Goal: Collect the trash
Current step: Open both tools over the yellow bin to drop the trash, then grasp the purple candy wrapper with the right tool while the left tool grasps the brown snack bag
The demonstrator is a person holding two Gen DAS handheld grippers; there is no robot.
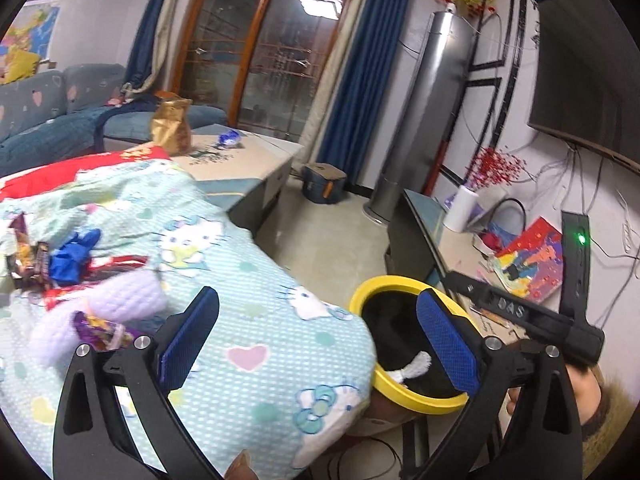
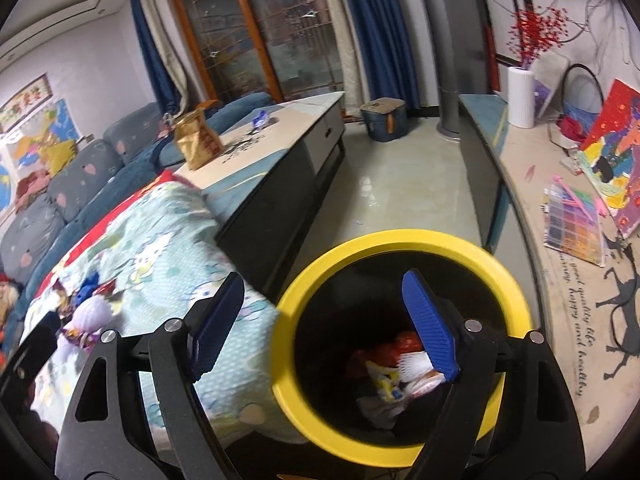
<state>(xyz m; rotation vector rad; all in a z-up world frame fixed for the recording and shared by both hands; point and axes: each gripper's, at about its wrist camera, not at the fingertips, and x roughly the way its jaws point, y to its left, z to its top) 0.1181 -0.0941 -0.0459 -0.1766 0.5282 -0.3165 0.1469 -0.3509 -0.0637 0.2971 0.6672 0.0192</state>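
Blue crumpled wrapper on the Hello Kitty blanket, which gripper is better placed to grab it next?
Probably left. The left gripper is open above the blanket, nearer the blue wrapper. The right gripper, also open and empty, hangs over the yellow-rimmed bin.

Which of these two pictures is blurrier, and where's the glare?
Right wrist view: motion blur smears the yellow bin rim and the trash inside; glare streaks the floor. Left wrist view: sharper, fisheye bends the TV; a ceiling light reflects in the glass door.
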